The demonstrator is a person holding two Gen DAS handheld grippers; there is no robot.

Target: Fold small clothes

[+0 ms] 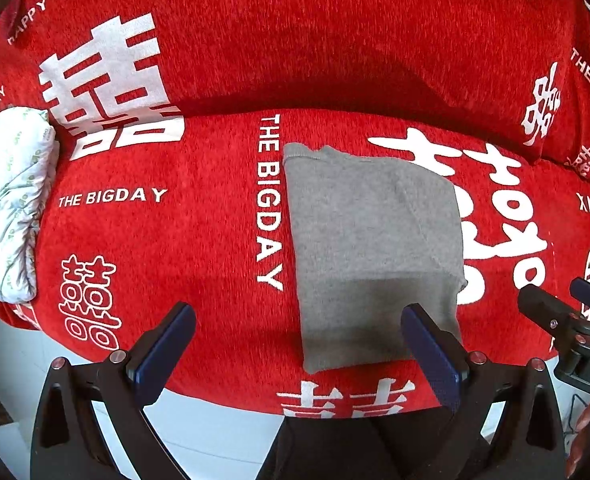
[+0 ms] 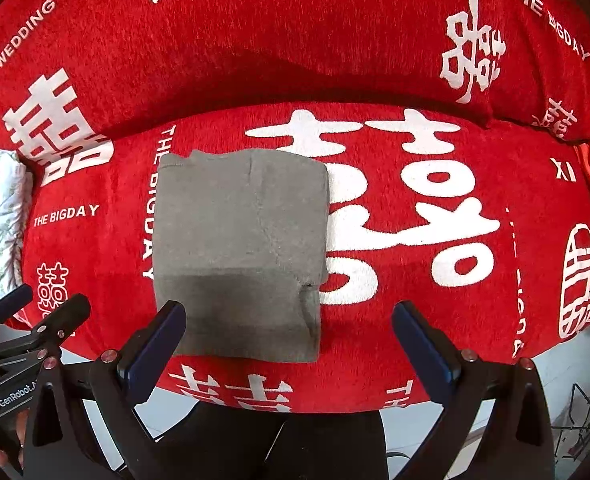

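- The left claw (image 1: 299,344) hangs low over the front edge of a sofa seat, its two blue-padded fingers spread wide and holding nothing.
- The right claw (image 2: 289,340) hangs beside it at about the same height, likewise spread wide and empty. Each claw shows at the edge of the other's view, so the two are close together.
- Just beyond both claws lies a small grey garment (image 1: 375,248), folded into a neat, roughly square packet. It rests flat on the seat, near the front edge.
- In the left view, the left claw's right finger overlaps the garment's near corner; in the right view, the right claw's left finger does the same. Whether either touches the cloth, I cannot tell.
- A seam line and a step in thickness show that layers are already stacked.
- Under it is a red sofa cover (image 1: 175,240) printed with white characters and the words "THE BIGDAY".
- Far left, a white patterned bundle of fabric (image 1: 11,200) lies well apart from the garment.
- My judgement: folding looks nearly done. The next move calls for either one last fold, pinching the near edge with both claws together, or leaving it as finished.
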